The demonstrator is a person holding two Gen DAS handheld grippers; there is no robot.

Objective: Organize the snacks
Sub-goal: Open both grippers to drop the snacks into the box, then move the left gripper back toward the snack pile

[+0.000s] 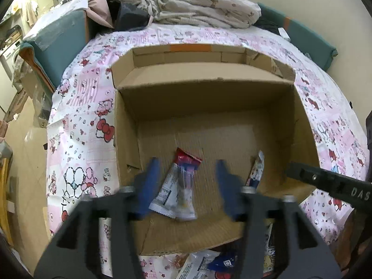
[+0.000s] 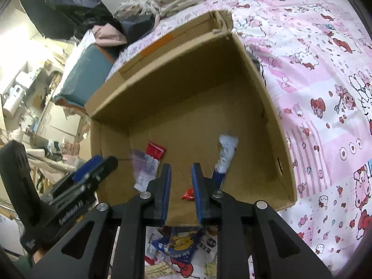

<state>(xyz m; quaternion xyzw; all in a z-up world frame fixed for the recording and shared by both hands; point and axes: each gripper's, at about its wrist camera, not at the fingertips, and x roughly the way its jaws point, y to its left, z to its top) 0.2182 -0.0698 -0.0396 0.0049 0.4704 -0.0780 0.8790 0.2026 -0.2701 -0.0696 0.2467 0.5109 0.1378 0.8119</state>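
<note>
An open cardboard box (image 1: pixel 304 121) lies on the pink cartoon-print cloth; it also shows in the right wrist view (image 2: pixel 276 125). Inside lies a white and red snack packet (image 1: pixel 177 186), blurred in the right wrist view (image 2: pixel 148 162). A second white and blue packet (image 1: pixel 257 169) leans near the right wall (image 2: pixel 224 158). A small red wrapper (image 2: pixel 188 194) lies near the front. My left gripper (image 1: pixel 187 172) is open and empty over the first packet. My right gripper (image 2: pixel 181 186) is partly open and empty above the box's front edge.
More snack packets lie on the cloth in front of the box (image 1: pixel 204 264), including a blue one with a yellow cartoon (image 2: pixel 181 244). Piled bedding and clothes (image 1: pixel 197 7) sit behind the box. A teal cushion (image 1: pixel 58 44) stands at the left.
</note>
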